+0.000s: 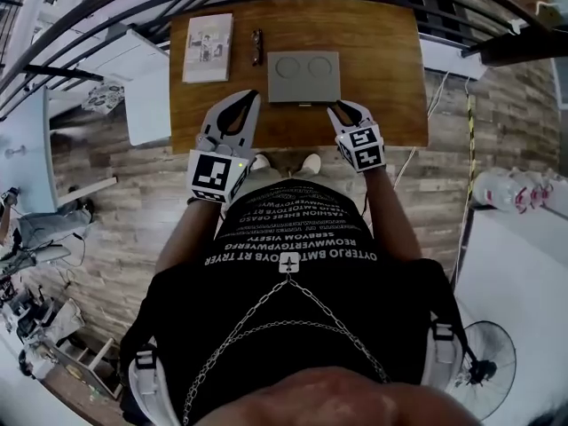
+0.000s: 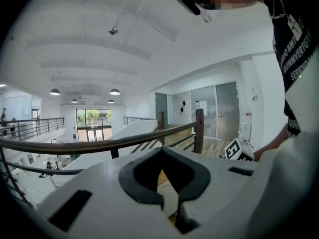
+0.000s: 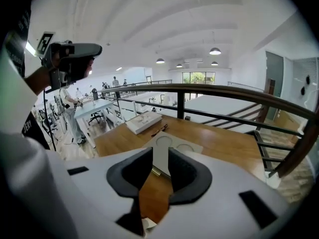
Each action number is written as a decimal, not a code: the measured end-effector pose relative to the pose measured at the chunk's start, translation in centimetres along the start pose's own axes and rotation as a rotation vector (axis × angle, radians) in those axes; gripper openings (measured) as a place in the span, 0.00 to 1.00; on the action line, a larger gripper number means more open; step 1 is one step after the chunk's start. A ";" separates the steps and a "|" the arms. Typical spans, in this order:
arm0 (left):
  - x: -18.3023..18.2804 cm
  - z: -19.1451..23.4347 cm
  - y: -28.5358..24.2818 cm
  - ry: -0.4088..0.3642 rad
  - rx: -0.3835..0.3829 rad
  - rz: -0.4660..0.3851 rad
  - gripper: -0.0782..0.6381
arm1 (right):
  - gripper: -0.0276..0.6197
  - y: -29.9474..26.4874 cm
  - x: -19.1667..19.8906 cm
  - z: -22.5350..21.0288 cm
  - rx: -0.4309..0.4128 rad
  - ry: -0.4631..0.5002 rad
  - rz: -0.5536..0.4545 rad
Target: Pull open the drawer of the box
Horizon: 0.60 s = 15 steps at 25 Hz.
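1. The right gripper (image 1: 344, 106) is open. In the right gripper view (image 3: 157, 153) its two dark pads (image 3: 132, 176) stand apart with a clear gap and nothing between them.
2. Through that gap we see bare wood and the near edge of the grey box (image 3: 174, 144) with its small metal pull (image 3: 156, 172). The jaws are short of the pull and not on it.
3. The left gripper (image 1: 251, 96) is closed and empty. In the left gripper view (image 2: 162, 151) the pad tips meet at the far end, and only a strip of table shows through the loop behind them.
4. In the head view both grippers sit just below centre of the frame over the near edge of the wooden table (image 1: 390, 60). The left one is at the box's lower-left corner and the right one at its lower-right corner. We cannot tell if either touches the box.
5. The box (image 1: 303, 75) lies flat at top centre of the head view. It has two round recesses on its lid and the pull (image 1: 304, 105) on the edge facing us. The drawer front looks flush, so it is not pulled out.
6. A white book-like slab (image 1: 208, 47) lies to the left of the box on the table, with a slim dark item (image 1: 257, 46) between the two, apart from both.
7. A dark railing (image 3: 224, 91) runs behind the table.
8. A black printed shirt with a chain (image 1: 284, 273) fills the lower part of the frame, and a fan (image 1: 488, 366) sits at lower right.
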<state>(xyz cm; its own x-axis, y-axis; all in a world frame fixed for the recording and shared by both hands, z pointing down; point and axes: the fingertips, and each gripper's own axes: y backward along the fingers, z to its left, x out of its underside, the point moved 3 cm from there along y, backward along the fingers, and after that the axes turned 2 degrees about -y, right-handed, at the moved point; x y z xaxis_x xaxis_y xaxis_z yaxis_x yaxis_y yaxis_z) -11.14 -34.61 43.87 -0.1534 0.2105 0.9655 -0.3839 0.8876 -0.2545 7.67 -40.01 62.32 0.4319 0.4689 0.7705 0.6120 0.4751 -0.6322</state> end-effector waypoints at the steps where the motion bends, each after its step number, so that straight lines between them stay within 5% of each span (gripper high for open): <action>1: 0.2 0.4 0.3 0.005 0.000 0.004 0.12 | 0.19 -0.7 0.4 0.2 0.001 -0.008 0.012; 15: 1.0 5.4 3.8 0.027 -0.039 -0.008 0.12 | 0.20 -9.9 8.2 2.6 -0.001 -0.069 0.288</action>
<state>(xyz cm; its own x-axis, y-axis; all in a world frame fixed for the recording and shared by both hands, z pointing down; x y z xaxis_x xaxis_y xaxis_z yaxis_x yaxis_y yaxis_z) -17.68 -33.29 43.54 -0.1255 0.2137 0.9688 -0.3496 0.9044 -0.2448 3.45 -38.89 74.71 0.5418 0.6342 0.5515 0.4715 0.3139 -0.8241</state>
